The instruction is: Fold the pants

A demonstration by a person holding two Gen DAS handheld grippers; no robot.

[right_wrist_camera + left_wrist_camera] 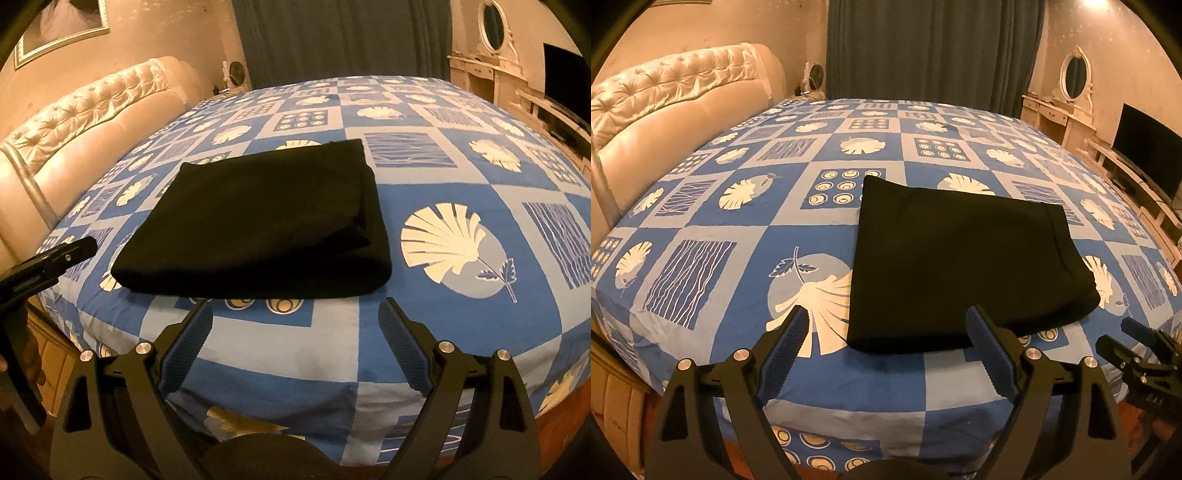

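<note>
Black pants (960, 266) lie folded into a flat rectangle on the blue patterned bed sheet (701, 236), near the front edge of the bed. My left gripper (888, 325) hovers open just in front of the fold's near edge, nothing between its fingers. In the right wrist view the same folded pants (258, 225) sit left of centre, and my right gripper (295, 317) stands open just short of their near edge, empty. Each gripper shows at the side of the other's view: the right gripper (1137, 350) and the left gripper (55, 262).
A tufted cream headboard (665, 96) runs along the left. Dark curtains (934, 48) hang behind the bed. A white dresser with an oval mirror (1075, 77) and a television (1148, 147) stand at the right. The bed's front edge drops away below the grippers.
</note>
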